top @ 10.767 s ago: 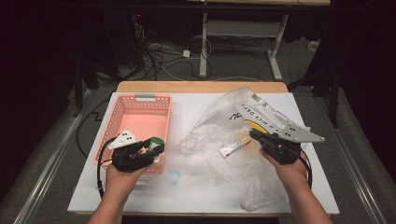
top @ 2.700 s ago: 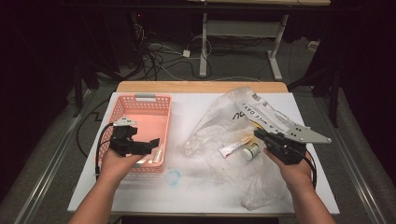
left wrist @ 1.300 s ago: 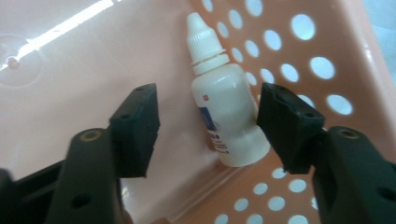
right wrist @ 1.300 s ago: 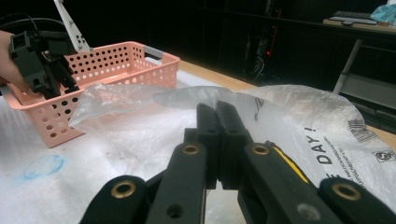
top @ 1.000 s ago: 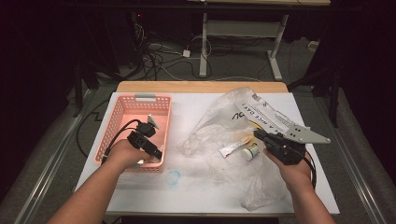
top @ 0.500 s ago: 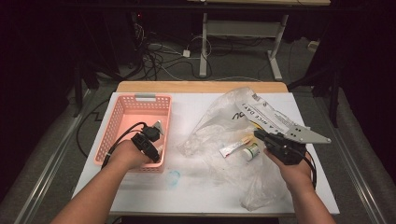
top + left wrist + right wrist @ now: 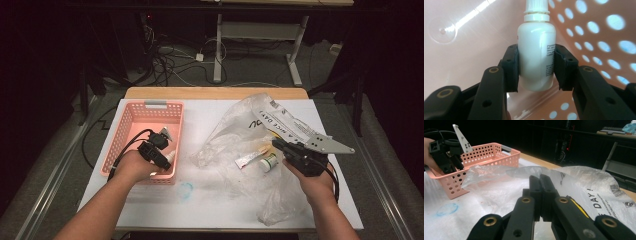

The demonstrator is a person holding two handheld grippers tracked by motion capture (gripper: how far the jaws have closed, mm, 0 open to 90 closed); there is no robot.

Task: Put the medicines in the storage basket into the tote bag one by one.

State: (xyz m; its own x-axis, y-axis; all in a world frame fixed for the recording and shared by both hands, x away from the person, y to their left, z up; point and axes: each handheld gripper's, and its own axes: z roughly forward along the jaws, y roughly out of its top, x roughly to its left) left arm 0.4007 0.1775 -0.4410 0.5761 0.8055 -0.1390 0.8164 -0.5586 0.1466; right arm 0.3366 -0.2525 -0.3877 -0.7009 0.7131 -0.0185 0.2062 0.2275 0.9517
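With my left tool I hold the white bottle firmly, low inside the pink basket, while my right tool rests closed and empty on the plastic bag; next I think I must open and release it there

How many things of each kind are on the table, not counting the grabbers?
Pink perforated plastic basket: 1
White plastic bottle with ribbed cap, held in the basket: 1
Clear crinkled plastic bag with black lettering: 1
Small white squeeze tube: 1
Small round white jar: 1
Total: 5
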